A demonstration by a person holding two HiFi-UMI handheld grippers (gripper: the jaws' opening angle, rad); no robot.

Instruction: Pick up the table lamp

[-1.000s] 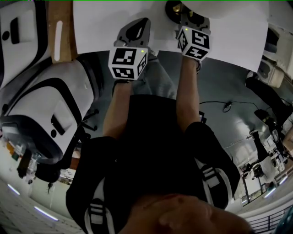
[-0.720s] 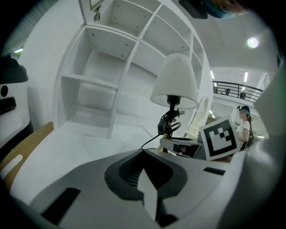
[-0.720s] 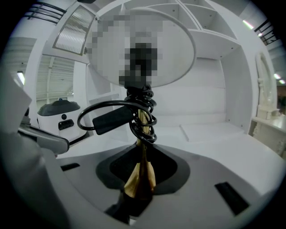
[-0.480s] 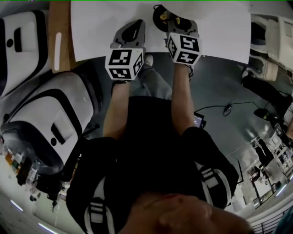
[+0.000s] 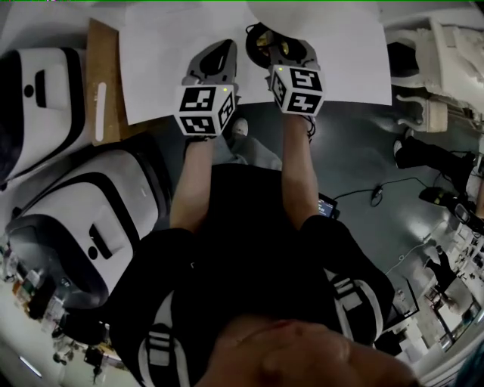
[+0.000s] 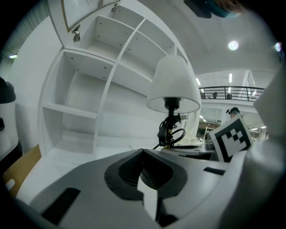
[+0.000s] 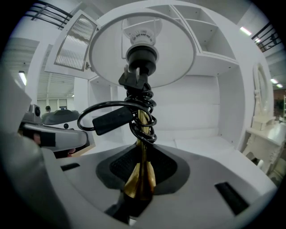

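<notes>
table lamp (image 7: 142, 58) stem clamped in right gripper (image 7: 140, 181); left gripper (image 6: 146, 174) closed, empty.

Lamp shade (image 5: 310, 9) cut by head view's top edge; lamp base (image 5: 262, 35) partly hidden behind right gripper (image 5: 291, 51).

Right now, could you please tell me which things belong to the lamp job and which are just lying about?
Job:
- table lamp
- right gripper, fingers clamped on the lamp's brass stem

Lying about:
- left gripper, holding nothing
- white shelf unit
- wooden board
- white-and-black machines
</notes>
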